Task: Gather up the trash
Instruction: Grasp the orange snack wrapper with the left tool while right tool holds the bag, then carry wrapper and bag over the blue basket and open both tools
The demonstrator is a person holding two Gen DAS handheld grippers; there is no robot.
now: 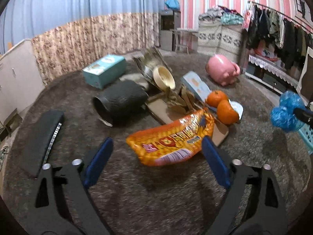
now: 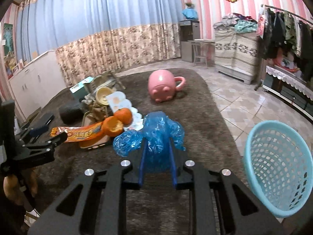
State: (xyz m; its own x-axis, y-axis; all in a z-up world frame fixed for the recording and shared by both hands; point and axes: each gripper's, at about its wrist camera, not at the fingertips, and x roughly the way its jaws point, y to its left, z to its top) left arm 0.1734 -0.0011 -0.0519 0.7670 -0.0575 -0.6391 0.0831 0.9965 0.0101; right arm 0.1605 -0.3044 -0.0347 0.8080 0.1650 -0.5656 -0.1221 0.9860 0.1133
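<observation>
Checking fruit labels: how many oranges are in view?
2. One whole orange sits behind the snack bag; the other orange touches it in front, hollow in the right wrist view. More may hide in the pile.

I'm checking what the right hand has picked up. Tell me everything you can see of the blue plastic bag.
The blue plastic bag is thin, glossy, translucent film, crumpled into a bunched wad with lobes bulging out to both sides. The right hand-held gripper is shut on its middle, holding it clear of the brown carpet. The light blue mesh basket stands apart to its right; the orange pieces lie beyond it.
</observation>
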